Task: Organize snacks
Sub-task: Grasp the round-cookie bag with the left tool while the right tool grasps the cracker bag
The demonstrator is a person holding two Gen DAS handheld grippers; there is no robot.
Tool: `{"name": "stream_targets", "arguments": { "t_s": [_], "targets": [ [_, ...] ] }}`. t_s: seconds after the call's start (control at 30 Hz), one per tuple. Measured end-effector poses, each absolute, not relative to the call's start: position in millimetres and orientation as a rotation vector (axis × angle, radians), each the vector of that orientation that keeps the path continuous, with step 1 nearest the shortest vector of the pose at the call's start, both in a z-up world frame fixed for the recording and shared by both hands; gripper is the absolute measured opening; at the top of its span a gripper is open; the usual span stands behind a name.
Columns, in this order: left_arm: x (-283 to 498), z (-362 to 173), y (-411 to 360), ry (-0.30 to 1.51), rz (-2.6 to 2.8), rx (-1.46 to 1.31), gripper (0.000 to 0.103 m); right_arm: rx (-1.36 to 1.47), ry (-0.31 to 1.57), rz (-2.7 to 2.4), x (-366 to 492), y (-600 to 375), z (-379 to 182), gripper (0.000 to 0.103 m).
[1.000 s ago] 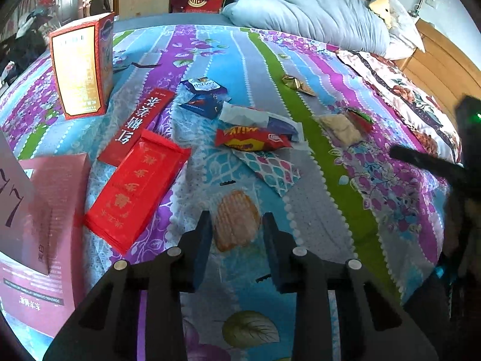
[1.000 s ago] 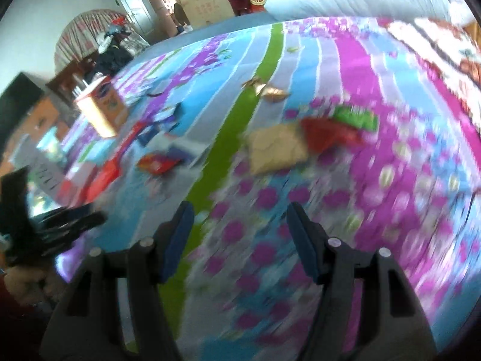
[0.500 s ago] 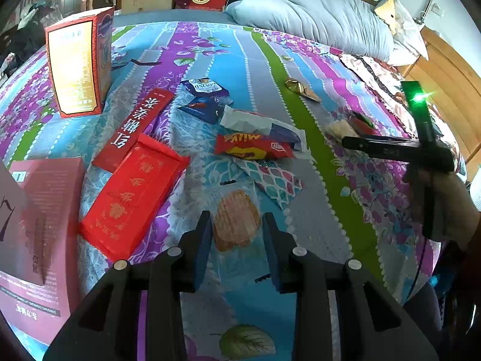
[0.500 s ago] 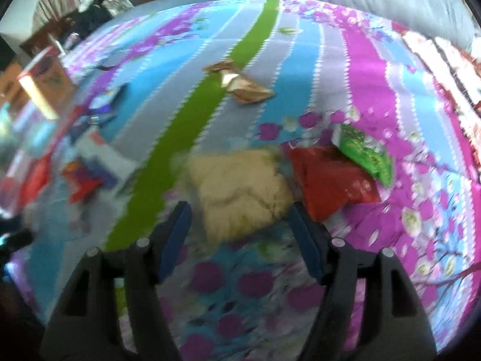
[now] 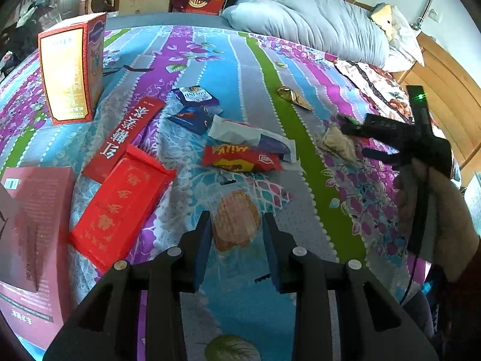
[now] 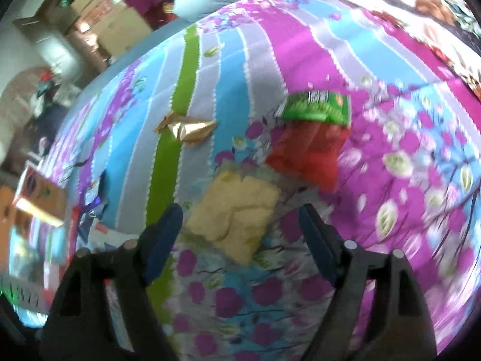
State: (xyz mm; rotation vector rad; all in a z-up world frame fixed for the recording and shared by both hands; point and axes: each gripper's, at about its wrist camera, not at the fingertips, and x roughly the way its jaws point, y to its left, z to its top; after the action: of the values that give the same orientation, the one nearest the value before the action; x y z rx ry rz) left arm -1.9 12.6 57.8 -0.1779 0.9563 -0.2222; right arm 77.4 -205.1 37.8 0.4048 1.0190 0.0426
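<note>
My left gripper (image 5: pixel 237 228) is open, its jaws either side of a clear packet with an orange biscuit (image 5: pixel 236 219) on the bedspread. My right gripper (image 6: pixel 240 219) is open over a pale yellow snack bag (image 6: pixel 237 210), jaws wide on both sides of it; it also shows in the left wrist view (image 5: pixel 354 138) above that bag (image 5: pixel 336 143). A red bag (image 6: pixel 306 153) and a green packet (image 6: pixel 315 106) lie just beyond. A red wafer bar (image 5: pixel 240 159), a white-purple wrapper (image 5: pixel 249 135) and blue packets (image 5: pixel 195 105) lie mid-bed.
A gold wrapper (image 6: pixel 189 128) lies on the green stripe. A tall yellow-red box (image 5: pixel 72 69) stands at far left, with flat red boxes (image 5: pixel 120 207) and a pink box (image 5: pixel 30 225) nearer. A grey duvet (image 5: pixel 315 27) and wooden headboard (image 5: pixel 445 84) bound the far right.
My right gripper has swung in and moved closer over the pale yellow bag, which now sits between its jaws. My left gripper has edged forward around the biscuit packet.
</note>
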Motion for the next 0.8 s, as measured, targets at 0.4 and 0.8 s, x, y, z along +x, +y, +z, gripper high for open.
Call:
{"name": "stream_targets", "arguments": {
  "t_s": [0.4,0.8],
  "targets": [
    [-3,63,18,0.940,-0.221,-0.199,0.034,0.206,0.993,0.013,87,-181,21,0.068],
    [-14,93,22,0.883,-0.217,-0.192,0.034,0.189,0.945,0.175,33,-179,56,0.052]
  ]
}}
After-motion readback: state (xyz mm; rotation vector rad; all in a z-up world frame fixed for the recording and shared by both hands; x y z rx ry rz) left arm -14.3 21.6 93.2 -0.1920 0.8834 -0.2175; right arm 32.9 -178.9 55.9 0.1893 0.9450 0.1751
